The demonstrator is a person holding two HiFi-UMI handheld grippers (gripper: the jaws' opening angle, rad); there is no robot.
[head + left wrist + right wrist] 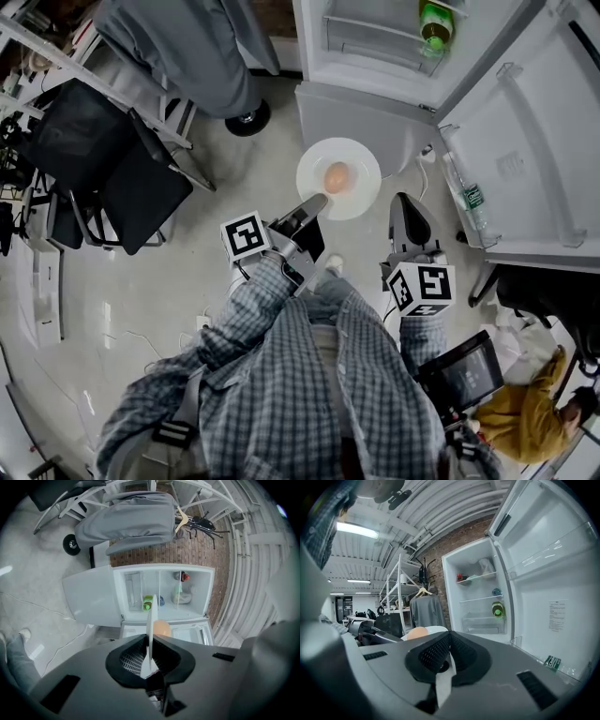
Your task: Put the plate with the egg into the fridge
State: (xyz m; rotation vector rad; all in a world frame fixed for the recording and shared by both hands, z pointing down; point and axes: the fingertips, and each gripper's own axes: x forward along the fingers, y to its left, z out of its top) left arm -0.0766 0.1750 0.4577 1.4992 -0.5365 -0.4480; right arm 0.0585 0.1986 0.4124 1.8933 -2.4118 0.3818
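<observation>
Grey-blue plaid sleeves sit nearest, w/ both tools held out front, roughly level. Left tool [316, 202] pinches the near-left rim of the plate [364, 169], pads pressed on it; the left gripper view shows that rim edge-on betw. the jaws. Right tool [405, 201] is pressed together on nothing, just beside the plate's right edge and apart from it. Egg [337, 176] lies about mid-plate, so the load hangs beyond the left tool's tips, over the floor [262, 169]. Fridge [366, 103] stands straight ahead of the plate, door [525, 150] swung open to the right, green bottle [434, 25] inside. Likely next: a level push fwd, carried by the left hand alone
</observation>
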